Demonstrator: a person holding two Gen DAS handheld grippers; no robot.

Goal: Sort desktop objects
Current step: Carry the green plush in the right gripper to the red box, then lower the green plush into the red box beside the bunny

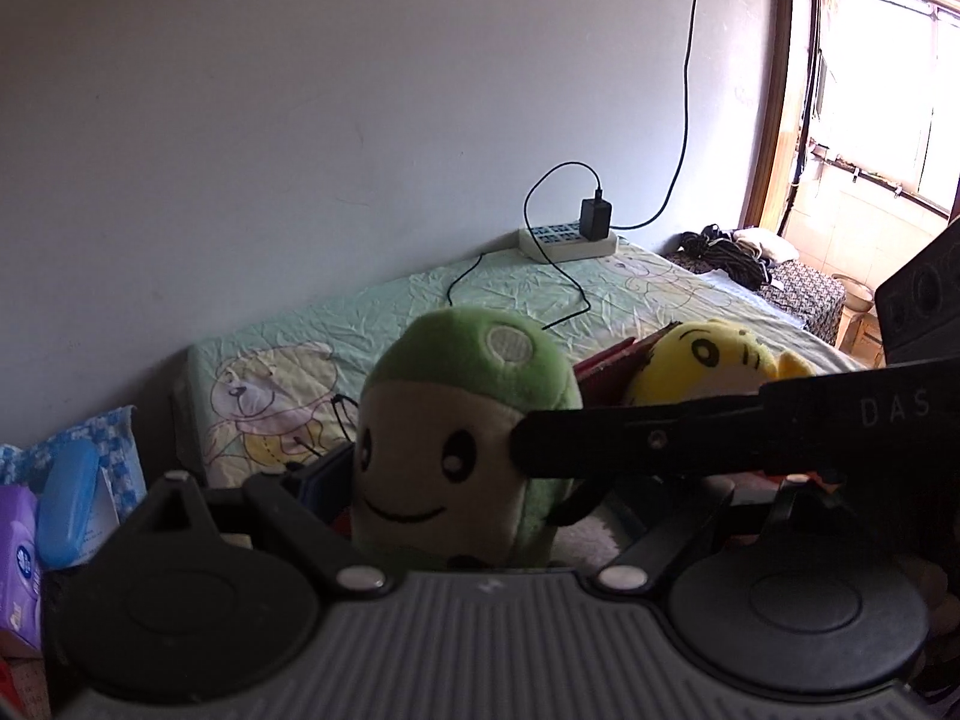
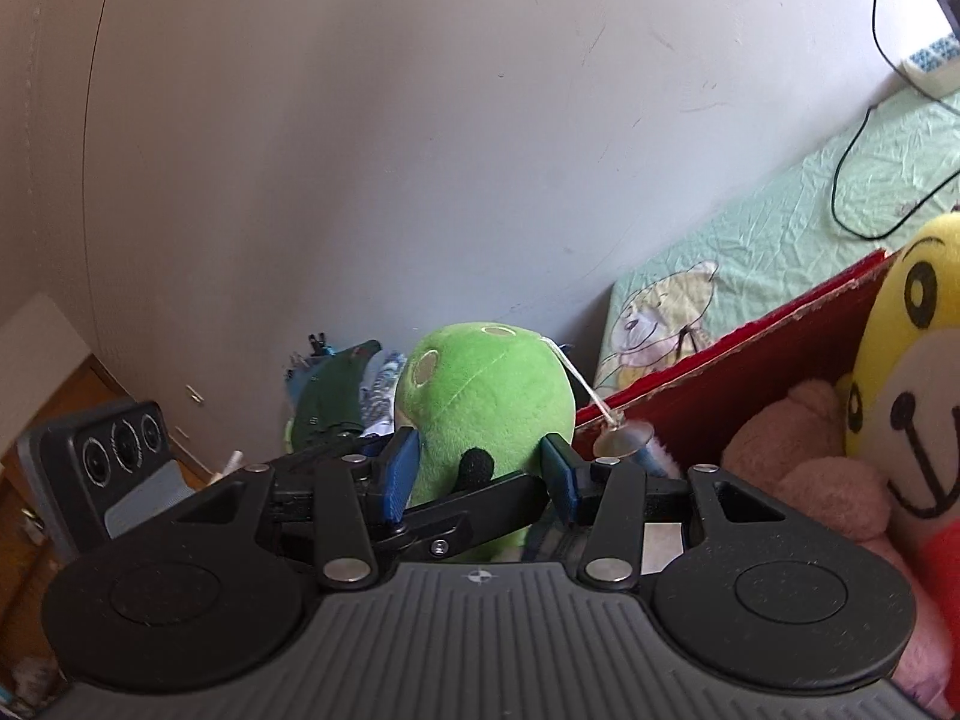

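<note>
A: Right gripper (image 2: 483,471) pinching the green plush toy (image 2: 489,402) — blue pads (image 2: 401,474) pressed into its flanks, one each side, body bulging above the jaws

B: Left gripper (image 1: 480,540) too? Toy's face (image 1: 420,462) square in front of that camera, between the two linkages. Hard to say whether spread or closed on anything; fingertips hidden behind the toy and under the other tool's black finger (image 1: 690,438) crossing from the right

A: Agreed, cannot tell for the left. Seated deep between the right jaws, though, low on the body

B: Orientation: upright. Long axis roughly vertical, green cap up, base down past the jaws and out of sight. Face turned away from the right camera, toward the left one

A: Risks from here. Soft stuffing — likely to compress and squirm out if grip loosens or the wrist jerks. Narrow hold on a round body, so easy to roll

B: Also the string with the suction cup (image 2: 621,438) dangling just right of the right jaw, beside the red box edge (image 2: 738,336). Could snag on that rim going in

A: Box already crowded: yellow plush (image 2: 906,396), pink plush (image 2: 810,468). Might perch on top and tumble out

B: And two tools this close — collision possible, knocking the toy askew
</note>
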